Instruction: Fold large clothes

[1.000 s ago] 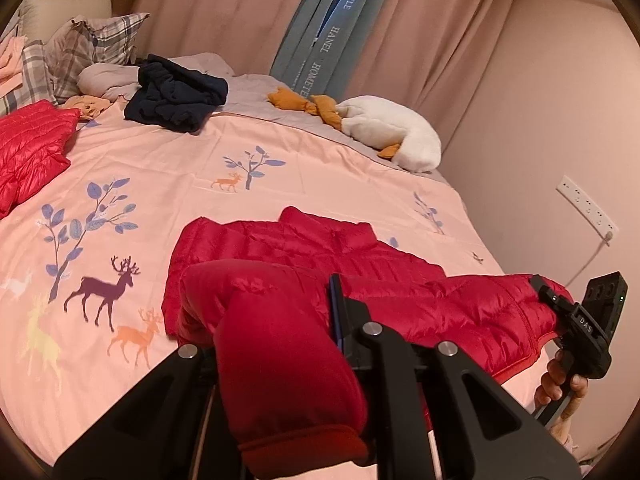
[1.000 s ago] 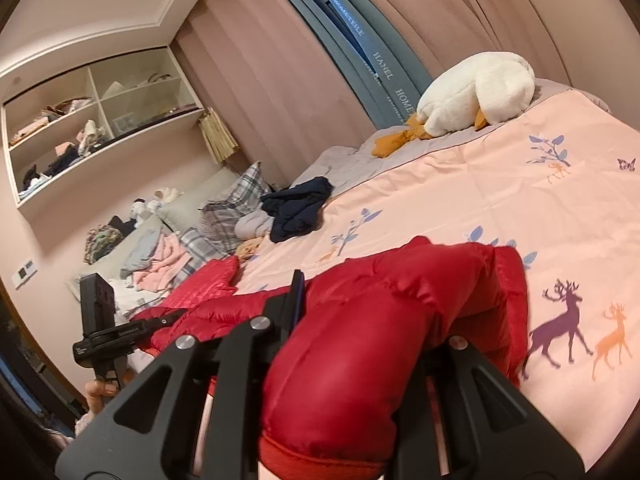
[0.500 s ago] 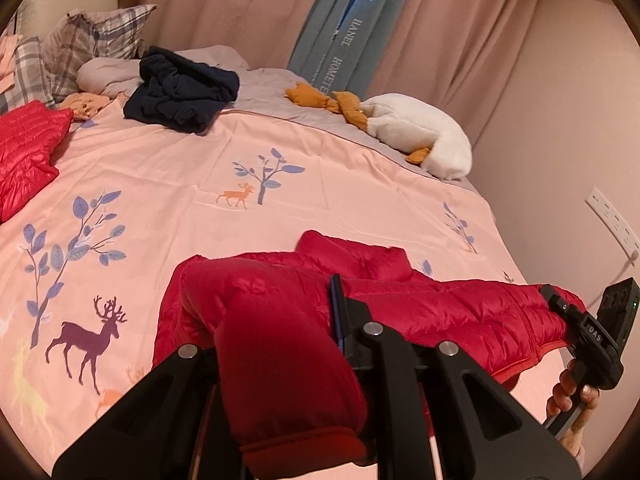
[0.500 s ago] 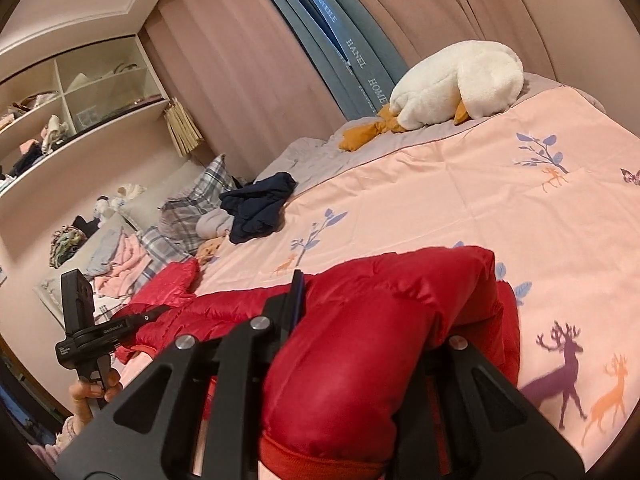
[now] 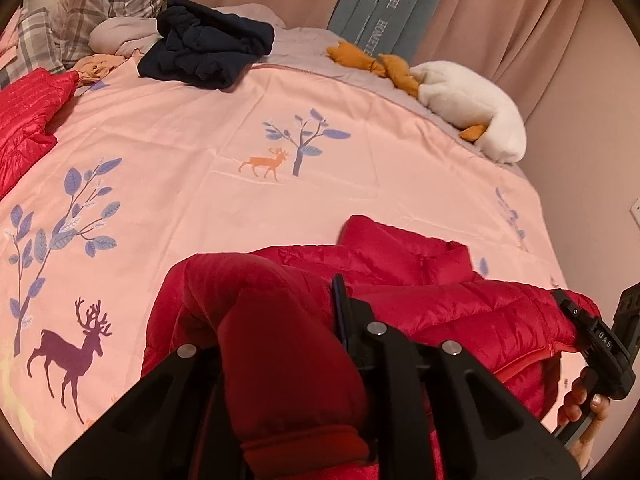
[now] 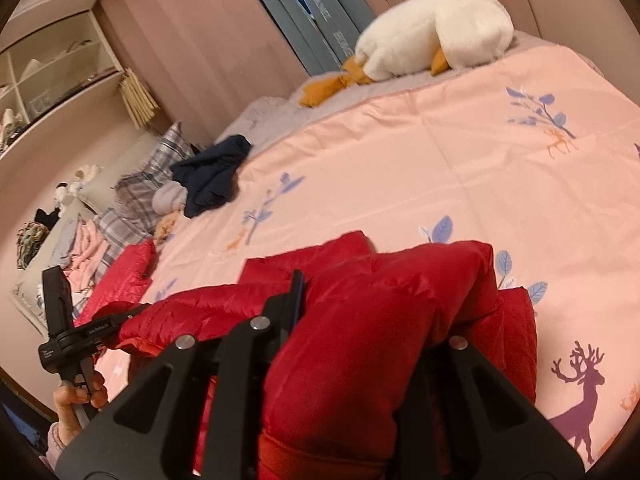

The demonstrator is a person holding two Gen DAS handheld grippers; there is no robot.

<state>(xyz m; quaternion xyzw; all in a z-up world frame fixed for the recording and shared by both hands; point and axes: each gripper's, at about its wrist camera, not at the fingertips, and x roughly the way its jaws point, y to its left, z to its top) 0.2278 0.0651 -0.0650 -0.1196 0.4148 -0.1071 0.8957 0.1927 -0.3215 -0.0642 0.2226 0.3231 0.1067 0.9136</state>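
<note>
A red puffer jacket (image 5: 404,276) lies near the front edge of the pink bed cover (image 5: 240,120). My left gripper (image 5: 280,328) is shut on one red sleeve cuff (image 5: 292,380). My right gripper (image 6: 360,320) is shut on the other sleeve (image 6: 360,360), and it also shows at the right in the left wrist view (image 5: 592,332). The left gripper shows at the lower left in the right wrist view (image 6: 80,332). Both sleeves are held up over the jacket body (image 6: 312,256). The fingertips are hidden in the fabric.
A dark navy garment (image 5: 208,48) and plaid pillows (image 5: 108,4) lie at the bed's far left. A second red jacket (image 5: 24,116) lies at the left edge. A white plush goose (image 5: 468,104) lies at the far right. Shelves (image 6: 48,68) stand beyond the bed.
Both grippers have moved forward over the bed with the sleeves in them. The jacket body now sits lower and closer in both views.
</note>
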